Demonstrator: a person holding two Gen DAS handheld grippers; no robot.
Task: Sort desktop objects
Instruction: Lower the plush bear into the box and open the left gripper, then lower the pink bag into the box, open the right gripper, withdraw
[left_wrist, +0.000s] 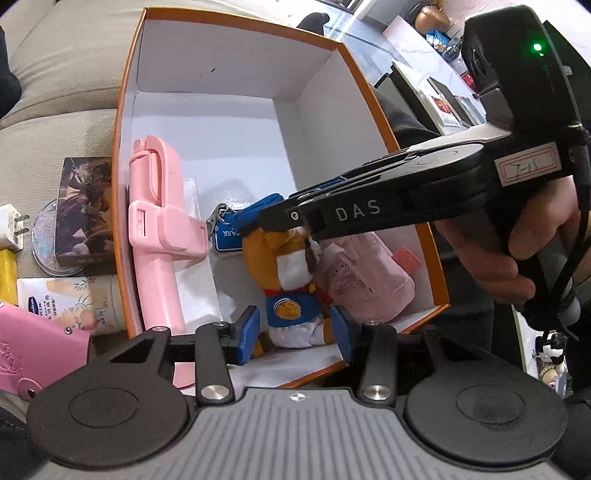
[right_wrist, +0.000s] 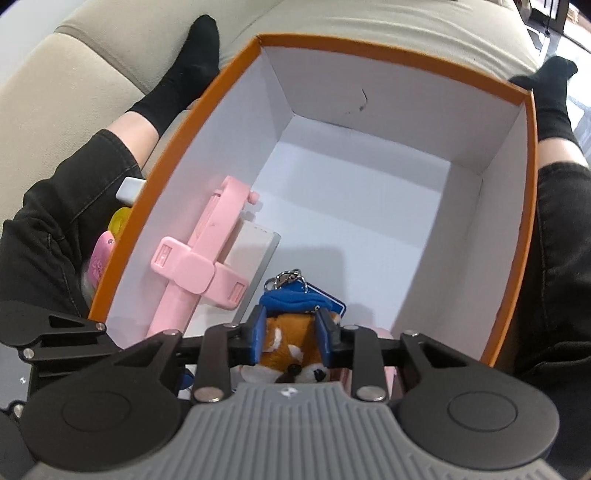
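The orange-rimmed box (left_wrist: 373, 92) with white walls sits on a beige sofa, between a person's legs in dark trousers and black socks. Inside it, along the left wall, lies a pink selfie stick (left_wrist: 159, 236); near the front wall lies a plush fox toy (left_wrist: 288, 280) in a blue cap and blue shirt, with a blue key tag (left_wrist: 225, 236) at its head and a pink pouch (left_wrist: 369, 280) beside it on the right. The right gripper (right_wrist: 291, 338) reaches down into the box and clamps the toy's head between its blue pads. The left gripper (left_wrist: 295, 334) stands spread around the toy's lower body (pads apparently clear of it).
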